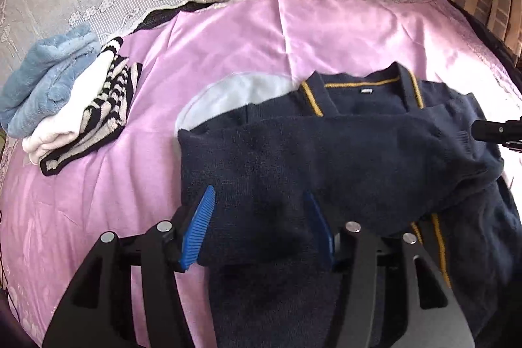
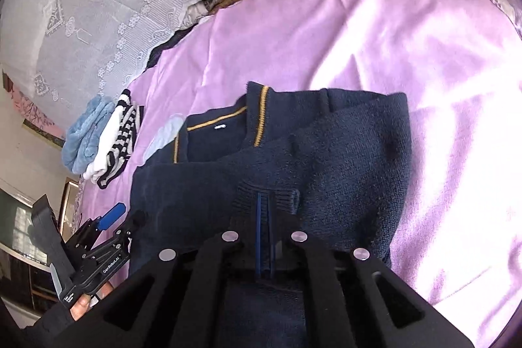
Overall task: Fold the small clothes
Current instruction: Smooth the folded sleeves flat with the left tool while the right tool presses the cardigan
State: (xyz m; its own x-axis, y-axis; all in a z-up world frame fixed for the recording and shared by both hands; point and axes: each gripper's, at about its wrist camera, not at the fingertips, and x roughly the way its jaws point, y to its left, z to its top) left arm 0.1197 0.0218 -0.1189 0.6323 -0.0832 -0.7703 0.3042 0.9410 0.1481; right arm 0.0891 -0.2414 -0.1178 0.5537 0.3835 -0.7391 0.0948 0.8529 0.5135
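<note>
Left wrist view: my left gripper [image 1: 259, 229] has its jaws about half open and straddling a folded navy sleeve of the sweater [image 1: 342, 145]; the blue pads [image 1: 200, 224] stand clear of the cloth on either side, so I read nothing as held. The sweater lies on the pink sheet [image 1: 228, 35], collar away from me, the folded band running left to right across the jaws. The right gripper's tip [image 1: 496, 131] pokes in at the sweater's right edge. 2 folded pieces, the blue fleece [image 1: 42, 87] and the striped top [image 1: 104, 110], sit well apart at the left

Right wrist view: my right gripper [image 2: 265, 230] is closed to a slit on the sweater's ribbed cuff [image 2: 270, 201], straight ahead of it. The left gripper [image 2: 111, 214] sits at the sweater's left edge, so I judge the right hand leads the next fold
</note>
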